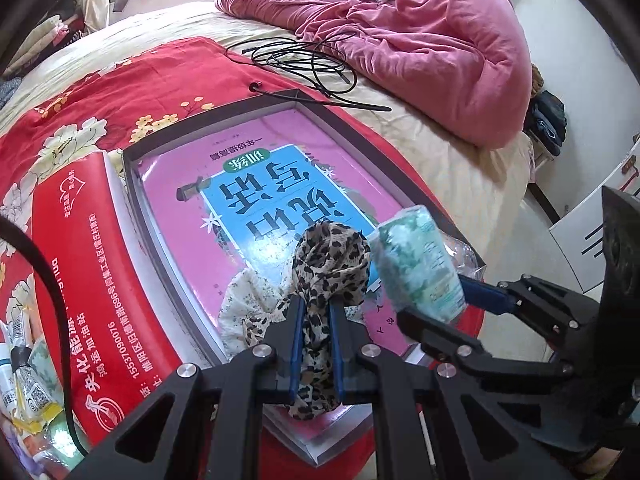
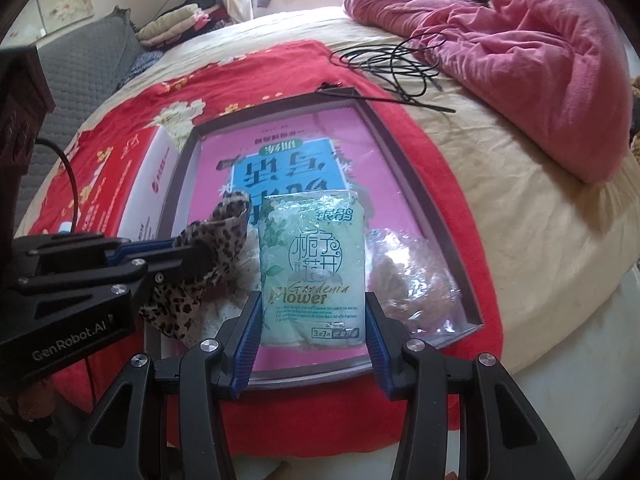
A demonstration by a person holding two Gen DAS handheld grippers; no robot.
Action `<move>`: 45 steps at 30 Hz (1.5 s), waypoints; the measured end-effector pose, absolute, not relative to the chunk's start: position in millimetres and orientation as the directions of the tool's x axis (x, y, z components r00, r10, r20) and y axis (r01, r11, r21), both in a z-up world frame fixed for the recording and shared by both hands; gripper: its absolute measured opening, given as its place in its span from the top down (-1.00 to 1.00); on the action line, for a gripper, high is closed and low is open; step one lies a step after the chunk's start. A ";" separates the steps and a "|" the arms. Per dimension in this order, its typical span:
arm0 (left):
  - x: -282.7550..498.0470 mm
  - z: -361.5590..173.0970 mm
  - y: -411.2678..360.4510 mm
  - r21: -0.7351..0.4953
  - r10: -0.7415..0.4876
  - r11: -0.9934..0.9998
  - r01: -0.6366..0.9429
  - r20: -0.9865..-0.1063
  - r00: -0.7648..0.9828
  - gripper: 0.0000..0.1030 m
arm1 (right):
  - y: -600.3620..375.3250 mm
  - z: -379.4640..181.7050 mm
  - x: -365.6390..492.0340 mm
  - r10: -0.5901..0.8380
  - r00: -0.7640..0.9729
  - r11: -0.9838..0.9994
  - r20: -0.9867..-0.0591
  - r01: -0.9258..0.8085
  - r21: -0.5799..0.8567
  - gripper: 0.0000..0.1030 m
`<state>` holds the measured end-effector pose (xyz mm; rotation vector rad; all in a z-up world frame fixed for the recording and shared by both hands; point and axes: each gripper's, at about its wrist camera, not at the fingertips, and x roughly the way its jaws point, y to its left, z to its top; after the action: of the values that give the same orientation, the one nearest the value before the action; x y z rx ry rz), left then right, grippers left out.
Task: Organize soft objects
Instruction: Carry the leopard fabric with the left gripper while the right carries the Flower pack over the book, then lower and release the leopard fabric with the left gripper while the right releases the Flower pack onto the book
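Blue-padded fingers [image 1: 297, 344] of the left gripper [image 1: 316, 344] are clenched on a leopard-print scarf [image 1: 328, 264], whose bunched upper end rises above the tips while its tail hangs below them. Alongside, the right gripper [image 2: 312, 344] grasps a pale green tissue pack [image 2: 313, 268] printed "Gardenia Flower", its pads pressing both lower side edges. Both items are held just above the near end of a shallow grey-rimmed tray [image 2: 404, 148] lined with a pink-and-blue children's workbook [image 1: 260, 184]. Already lying in the tray's near end are a cream lace cloth [image 1: 248, 296] under the scarf and a crinkled clear plastic bag [image 2: 412, 264] to the right of the pack. Left of the tray stands a red-and-white carton [image 1: 92, 264]; all rest on a red floral cloth [image 1: 80, 108] spread over a cream bed. Farther off lie a coiled black cable [image 1: 304, 60] and a rumpled pink quilt [image 1: 432, 48]. Progress appears partial: two items seem placed, two are held for placement, and small tubes and sachets [image 1: 24, 376] at the left edge may remain unsorted.
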<state>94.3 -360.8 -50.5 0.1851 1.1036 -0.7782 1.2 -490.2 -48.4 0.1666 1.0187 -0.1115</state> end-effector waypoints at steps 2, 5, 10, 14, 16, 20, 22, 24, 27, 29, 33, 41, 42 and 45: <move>94.5 -51.0 -361.3 -0.232 -0.469 0.725 0.648 -0.856 0.218 0.76 | -488.2 -53.5 3.6 -0.011 0.507 0.983 -0.862 0.163 0.083 0.04; 94.3 -51.4 -362.0 -0.230 -0.467 0.725 0.650 -0.857 0.217 0.76 | -486.0 -59.3 6.2 -0.009 0.495 0.985 -0.869 0.152 0.076 0.04; 93.6 -52.6 -363.7 -0.227 -0.462 0.725 0.651 -0.861 0.214 0.76 | -485.4 -66.9 9.1 -0.027 0.481 0.987 -0.876 0.150 0.052 0.04; 93.6 -54.1 -365.9 -0.225 -0.459 0.724 0.652 -0.863 0.212 0.76 | -485.2 -72.6 11.5 -0.032 0.473 0.988 -0.881 0.150 0.044 0.03; 93.7 -55.1 -366.8 -0.223 -0.456 0.724 0.652 -0.865 0.211 0.76 | -485.3 -74.9 12.4 -0.035 0.471 0.988 -0.881 0.150 0.041 0.03; 93.1 -56.1 -368.1 -0.219 -0.453 0.724 0.654 -0.866 0.211 0.76 | -484.5 -77.2 12.9 -0.039 0.471 0.988 -0.881 0.151 0.037 0.02; 93.0 -56.2 -368.3 -0.218 -0.452 0.726 0.653 -0.866 0.214 0.76 | -485.2 -77.9 13.1 -0.037 0.473 0.987 -0.880 0.153 0.040 0.02; 92.9 -56.8 -368.4 -0.219 -0.454 0.725 0.653 -0.865 0.214 0.76 | -485.0 -78.7 13.7 -0.040 0.471 0.988 -0.881 0.151 0.036 0.02; 93.0 -58.5 -370.0 -0.219 -0.453 0.724 0.654 -0.866 0.211 0.76 | -483.0 -78.5 13.5 -0.046 0.474 0.989 -0.880 0.143 0.025 0.00; 92.8 -58.7 -370.3 -0.221 -0.454 0.723 0.654 -0.866 0.209 0.76 | -482.2 -78.6 13.2 -0.048 0.476 0.990 -0.878 0.139 0.021 0.00; 93.2 -59.9 -371.3 -0.225 -0.454 0.725 0.651 -0.867 0.206 0.76 | -482.0 -76.4 11.5 -0.056 0.486 0.991 -0.872 0.131 0.009 -0.04; 94.1 -62.4 -373.6 -0.227 -0.451 0.720 0.656 -0.871 0.194 0.76 | -485.6 -62.3 0.5 -0.060 0.500 0.993 -0.864 0.121 0.001 -0.08; 94.1 -62.6 -374.1 -0.226 -0.450 0.720 0.656 -0.872 0.193 0.76 | -486.3 -60.3 -0.8 -0.060 0.503 0.993 -0.862 0.120 0.001 -0.09; 94.1 -62.2 -373.7 -0.239 -0.456 0.723 0.649 -0.870 0.188 0.75 | -489.4 -50.0 -6.1 -0.078 0.525 0.992 -0.848 0.127 -0.013 -0.09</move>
<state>94.1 -373.7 -62.2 0.1992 1.1414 -0.7842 -6.1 -489.4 -50.0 0.0521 1.0111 -0.1226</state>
